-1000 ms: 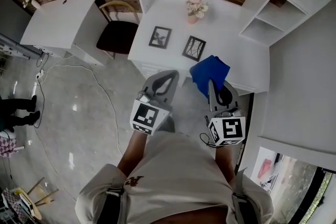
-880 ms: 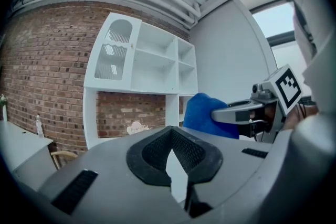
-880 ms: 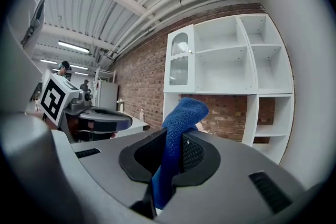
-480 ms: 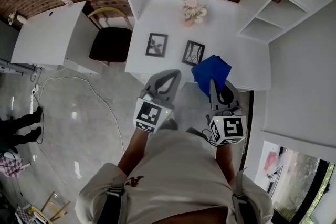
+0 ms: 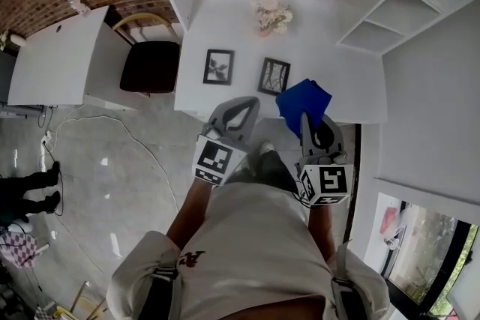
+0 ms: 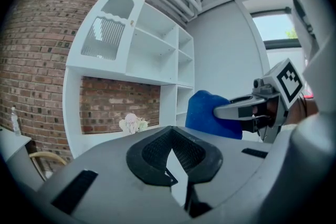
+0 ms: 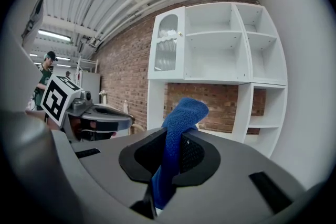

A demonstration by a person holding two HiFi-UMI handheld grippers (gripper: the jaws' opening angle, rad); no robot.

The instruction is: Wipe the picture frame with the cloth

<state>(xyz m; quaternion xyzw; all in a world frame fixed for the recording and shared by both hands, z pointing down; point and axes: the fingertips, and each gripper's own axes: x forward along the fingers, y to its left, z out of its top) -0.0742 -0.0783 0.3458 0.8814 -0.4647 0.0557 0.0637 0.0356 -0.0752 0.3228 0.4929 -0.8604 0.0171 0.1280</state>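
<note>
Two black-framed pictures stand on the white desk (image 5: 337,86): the left picture frame (image 5: 218,66) and the right picture frame (image 5: 274,76). My right gripper (image 5: 305,118) is shut on a blue cloth (image 5: 302,102), held over the desk's front edge just right of the right frame. In the right gripper view the cloth (image 7: 181,113) sticks up from between the jaws of the right gripper (image 7: 170,165). My left gripper (image 5: 238,112) hovers at the desk's front edge below the frames, shut with nothing in it. In the left gripper view the left gripper (image 6: 176,162) shows only a thin sliver between its jaws.
A vase of pale flowers (image 5: 271,13) stands at the back of the desk. White shelves (image 5: 390,11) rise on the right. A dark chair (image 5: 150,65) and a second white table (image 5: 60,56) are to the left. A cable (image 5: 142,139) trails on the floor.
The desk and frames have shifted left and slightly nearer in the head view as the person stepped toward it. Both grippers keep the same pose, the cloth still held.
</note>
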